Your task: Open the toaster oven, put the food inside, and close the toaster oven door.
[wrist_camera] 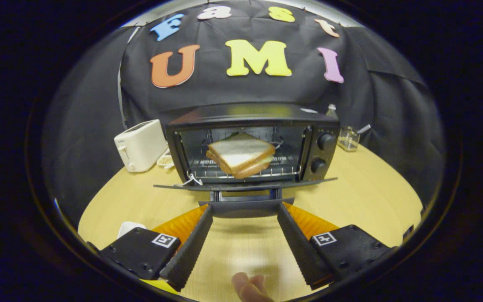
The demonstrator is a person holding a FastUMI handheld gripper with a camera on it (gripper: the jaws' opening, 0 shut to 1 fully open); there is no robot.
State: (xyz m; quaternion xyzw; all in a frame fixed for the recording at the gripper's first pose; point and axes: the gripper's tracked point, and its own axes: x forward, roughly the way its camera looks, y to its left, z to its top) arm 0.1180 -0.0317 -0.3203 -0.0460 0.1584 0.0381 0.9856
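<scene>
The black toaster oven (250, 115) stands at the back of the wooden table (371, 197). Its door (308, 182) is folded down flat towards me. A sandwich of toasted bread (241, 153) lies tilted on the wire rack inside. My gripper (245, 207) is open, fingers spread wide, and its fingertips reach the two ends of the door handle (245, 212). Nothing is pressed between the fingers.
A white pop-up toaster (141, 144) stands left of the oven, with a small dish (165, 160) between them. A glass jar (347, 139) and a bottle top (331, 110) are behind the oven's right side. A white object (128, 228) lies by my left finger. A person's fingertip (250, 287) is below.
</scene>
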